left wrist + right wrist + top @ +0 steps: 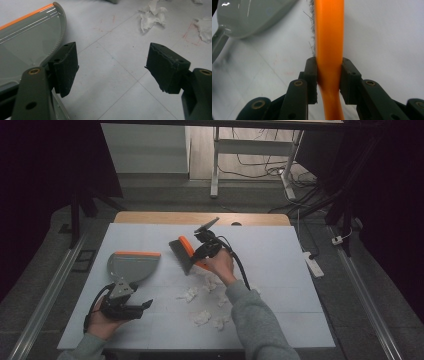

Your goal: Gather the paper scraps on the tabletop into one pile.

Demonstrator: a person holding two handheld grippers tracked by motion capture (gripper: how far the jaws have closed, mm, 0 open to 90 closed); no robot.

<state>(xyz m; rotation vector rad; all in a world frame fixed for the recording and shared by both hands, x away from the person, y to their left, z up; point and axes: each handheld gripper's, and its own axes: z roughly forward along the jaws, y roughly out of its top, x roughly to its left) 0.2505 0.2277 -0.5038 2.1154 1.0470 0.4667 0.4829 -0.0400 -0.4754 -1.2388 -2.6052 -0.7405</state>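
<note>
A grey dustpan (134,265) with an orange front lip lies at the table's left. My left gripper (145,306) stands open just in front of it. In the left gripper view the dustpan (27,47) lies beside the left jaw, and only bare table lies between the fingers of that gripper (112,57). A hand brush (182,251) with an orange handle and grey bristles is at the table's middle. My right gripper (201,252) is shut on the orange handle (329,37), which runs up between the jaws of the gripper (329,72). Crumpled white paper scraps (190,295) lie in front of the brush.
More paper scraps (201,317) lie toward the front edge, and two show in the left gripper view (151,16). The white table top (280,270) is bare at the right. Behind it run a wooden edge (200,217), desk legs and floor cables.
</note>
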